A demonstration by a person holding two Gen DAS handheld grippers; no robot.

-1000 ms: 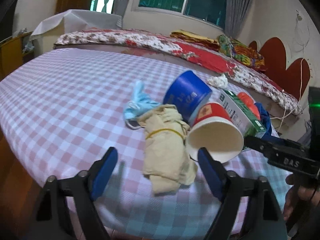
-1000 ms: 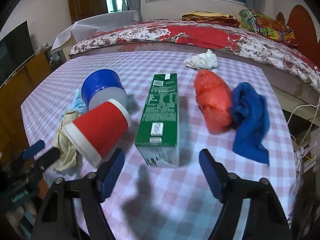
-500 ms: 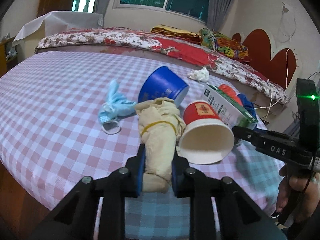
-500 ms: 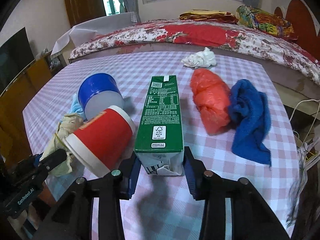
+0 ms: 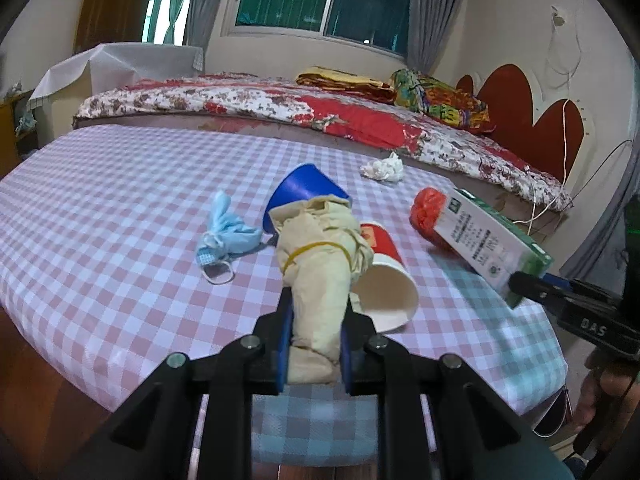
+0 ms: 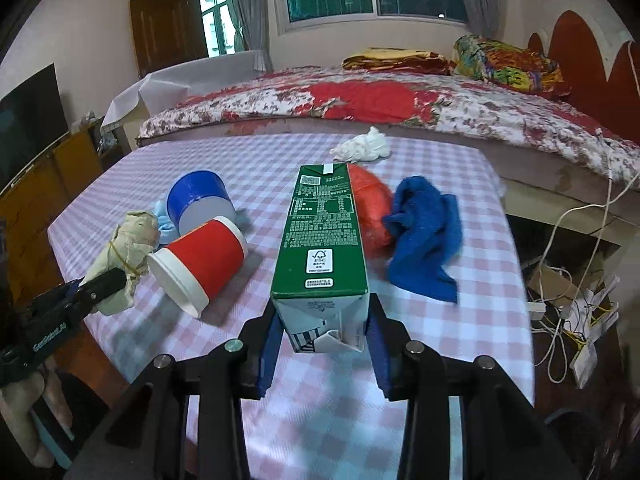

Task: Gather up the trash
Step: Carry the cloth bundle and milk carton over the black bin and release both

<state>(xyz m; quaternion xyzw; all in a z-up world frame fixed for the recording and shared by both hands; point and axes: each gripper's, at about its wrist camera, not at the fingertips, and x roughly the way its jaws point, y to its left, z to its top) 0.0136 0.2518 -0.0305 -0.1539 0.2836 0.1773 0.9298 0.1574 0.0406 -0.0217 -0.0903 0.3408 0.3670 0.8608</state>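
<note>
Both tools have a grip. Left tool (image 5: 313, 350) is clamped narrow on the near end of a beige cloth bundle (image 5: 320, 268) bound with a yellow rubber band; right tool (image 6: 322, 340) is closed on the base of a green milk carton (image 6: 322, 236), which juts away toward 12 o'clock.

On the checked tabletop (image 6: 472, 320), a red paper cup (image 6: 202, 262) lies on its side at 10 o'clock from the carton, its mouth showing nothing inside. A blue cup (image 6: 198, 200) lies tipped behind it, touching a crumpled blue face mask (image 5: 224, 232). At 1 o'clock, pressed against the carton, sits an orange plastic bag (image 6: 370, 208), with a blue towel (image 6: 424, 236) touching it. A white tissue wad (image 6: 362, 148) lies near the far edge.
</note>
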